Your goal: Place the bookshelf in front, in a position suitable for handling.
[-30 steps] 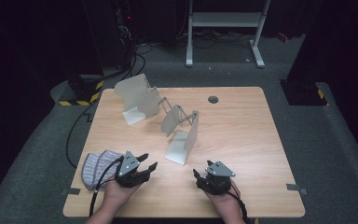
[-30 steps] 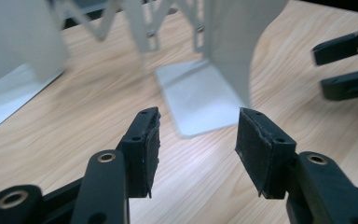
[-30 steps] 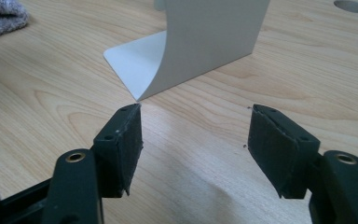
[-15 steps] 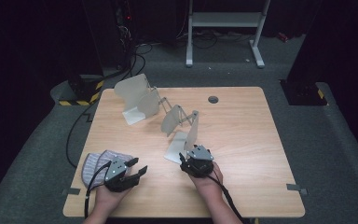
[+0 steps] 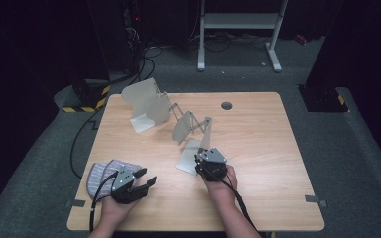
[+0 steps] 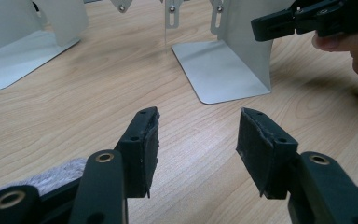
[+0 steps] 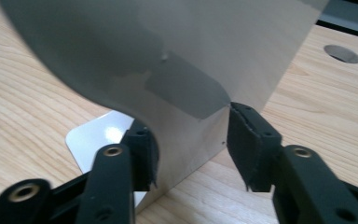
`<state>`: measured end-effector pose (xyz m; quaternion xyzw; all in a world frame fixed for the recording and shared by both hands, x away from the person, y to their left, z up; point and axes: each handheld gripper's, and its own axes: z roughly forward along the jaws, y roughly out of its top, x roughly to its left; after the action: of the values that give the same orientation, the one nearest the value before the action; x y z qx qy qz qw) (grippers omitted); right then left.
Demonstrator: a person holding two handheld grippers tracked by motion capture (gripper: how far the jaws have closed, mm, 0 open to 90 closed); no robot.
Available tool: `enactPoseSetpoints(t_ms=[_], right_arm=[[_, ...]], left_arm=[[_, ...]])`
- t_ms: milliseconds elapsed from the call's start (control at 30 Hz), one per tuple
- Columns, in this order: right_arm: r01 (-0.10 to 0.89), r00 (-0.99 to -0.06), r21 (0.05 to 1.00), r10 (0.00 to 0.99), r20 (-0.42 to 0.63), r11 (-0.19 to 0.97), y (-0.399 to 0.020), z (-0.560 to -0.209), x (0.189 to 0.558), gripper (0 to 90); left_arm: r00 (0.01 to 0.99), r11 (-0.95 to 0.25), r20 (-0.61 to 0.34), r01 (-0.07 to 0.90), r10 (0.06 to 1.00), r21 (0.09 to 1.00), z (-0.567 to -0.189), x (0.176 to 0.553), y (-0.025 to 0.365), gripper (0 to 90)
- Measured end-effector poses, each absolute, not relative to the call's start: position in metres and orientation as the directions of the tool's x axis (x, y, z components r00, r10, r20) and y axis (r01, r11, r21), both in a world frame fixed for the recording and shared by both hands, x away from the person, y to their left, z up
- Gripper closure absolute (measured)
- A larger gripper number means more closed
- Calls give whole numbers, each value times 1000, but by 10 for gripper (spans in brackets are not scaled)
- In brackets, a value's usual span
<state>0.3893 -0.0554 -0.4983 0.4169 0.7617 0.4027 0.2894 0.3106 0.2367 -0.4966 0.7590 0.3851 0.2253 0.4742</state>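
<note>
High view: wooden table [image 5: 278,163]. Right gripper [image 5: 206,161] near table centre, toward 6 o'clock, jaws just closing about the upright wall of the near metal bookend [image 5: 191,153]; base plate flat on the wood, wall edge between the jaws. Second metal bookend [image 5: 146,106] at 11 o'clock of the first, linked to it by a folding metal arm [image 5: 191,121]. Left gripper [image 5: 141,182] at 7 o'clock of the table, jaws apart, nothing between them. Striped cloth [image 5: 99,173] just beside it, at its 9 o'clock.

Left gripper view: pads [image 6: 151,144] spread over bare wood, released. Near bookend [image 6: 223,70] at 12 o'clock, upright.

Right gripper view: grey wall [image 7: 186,130] standing between the pads; right pad [image 7: 242,135] at its edge, left pad partly hidden behind the sheet; firm pressing contact cannot be told
</note>
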Motion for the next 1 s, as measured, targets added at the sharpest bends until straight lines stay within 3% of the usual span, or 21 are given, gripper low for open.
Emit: enactPoseSetpoints(t_ms=[200,1000], right_arm=[[435,-406,857,910,-87,277,-82,-498,392,775],[459,-243,876,969,-38,150,-215,-499,366,888]], left_arm=[[605,-256,-24,373,796,892,-497,311,237,481],[568,-234,-24,377,823,896,-489,321,239,499]])
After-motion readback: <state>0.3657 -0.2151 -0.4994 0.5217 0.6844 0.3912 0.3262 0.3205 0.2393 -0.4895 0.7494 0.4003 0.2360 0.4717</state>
